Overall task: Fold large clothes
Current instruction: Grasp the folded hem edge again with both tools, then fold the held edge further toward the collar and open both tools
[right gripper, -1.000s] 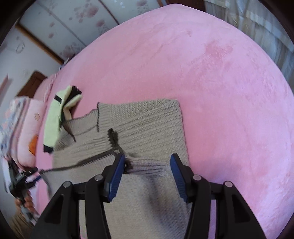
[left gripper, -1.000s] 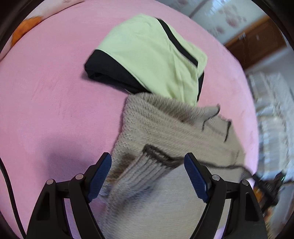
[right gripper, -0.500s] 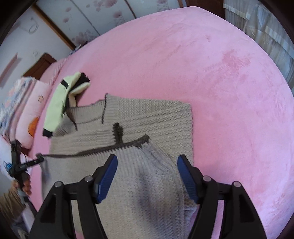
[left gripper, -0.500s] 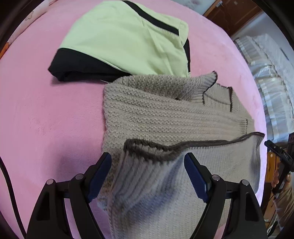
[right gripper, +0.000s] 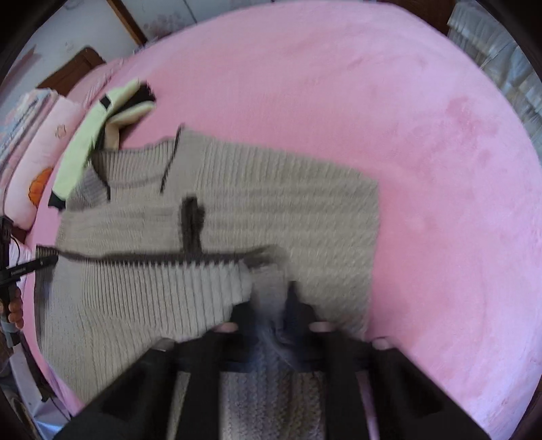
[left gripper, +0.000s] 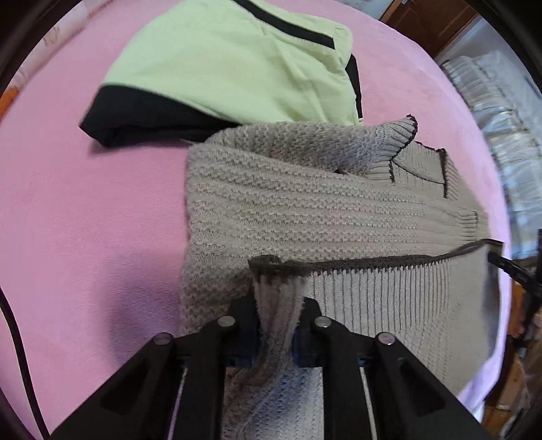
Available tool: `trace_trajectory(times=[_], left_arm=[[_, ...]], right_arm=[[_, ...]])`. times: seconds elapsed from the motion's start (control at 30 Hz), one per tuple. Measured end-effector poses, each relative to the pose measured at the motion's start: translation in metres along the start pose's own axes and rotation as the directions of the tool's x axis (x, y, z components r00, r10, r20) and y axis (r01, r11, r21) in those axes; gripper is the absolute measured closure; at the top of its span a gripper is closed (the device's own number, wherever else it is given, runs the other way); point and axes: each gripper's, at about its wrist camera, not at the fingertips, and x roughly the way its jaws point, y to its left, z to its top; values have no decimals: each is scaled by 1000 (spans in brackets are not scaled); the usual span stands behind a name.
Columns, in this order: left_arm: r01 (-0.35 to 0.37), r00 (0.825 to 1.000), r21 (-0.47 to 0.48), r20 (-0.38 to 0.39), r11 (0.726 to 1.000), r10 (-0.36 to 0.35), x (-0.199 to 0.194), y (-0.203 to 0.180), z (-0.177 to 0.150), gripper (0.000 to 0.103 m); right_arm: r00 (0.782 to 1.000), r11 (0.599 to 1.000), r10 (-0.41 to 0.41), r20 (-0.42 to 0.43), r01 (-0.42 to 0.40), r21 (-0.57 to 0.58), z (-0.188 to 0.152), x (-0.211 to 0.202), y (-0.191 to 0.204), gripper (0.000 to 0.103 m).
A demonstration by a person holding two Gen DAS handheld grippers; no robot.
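A grey knit sweater [left gripper: 305, 210] with dark brown trim lies partly folded on the pink bed [left gripper: 84, 237]. My left gripper [left gripper: 276, 325] is shut on the ribbed hem at its left corner. My right gripper [right gripper: 269, 316] is shut on the hem's other corner; the sweater [right gripper: 271, 203] spreads ahead of it in the right wrist view. The dark hem edge [right gripper: 152, 259] runs stretched between the two grippers, lying across the sweater's body.
A folded light-green and black garment [left gripper: 230, 67] lies just beyond the sweater, also in the right wrist view [right gripper: 91, 142]. Pink pillows [right gripper: 40, 159] lie at the left. Wooden furniture [left gripper: 437, 23] and white bedding [left gripper: 501, 118] stand off the bed.
Both grippers were open half a second ago and have closed on the sweater's hem. The hem now lies stretched across the sweater's body.
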Motion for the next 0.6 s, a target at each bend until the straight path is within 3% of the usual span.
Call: trace_trajectory(times=[0.17,0.37,0.47,0.6], left_arm=[[-94,992,5,86,996,93,-34,-28,8,95],[-123,967,9,228,992,118,-76,-51,49,96],[-167,947,29,282,986,152,-76,-60,78,96],[-216,934,20,296,976,201,-47,-64,110,96]], right_arm=[[997,998,16,74,-20,52,-4,-35,0,95],[982,987,19,186,-47,151,11,-73,-19,95],[974,976,4,225,-52,211,27,-73,-36,95],[968,954,-5,249,-70,292,54,-52,-58,95]])
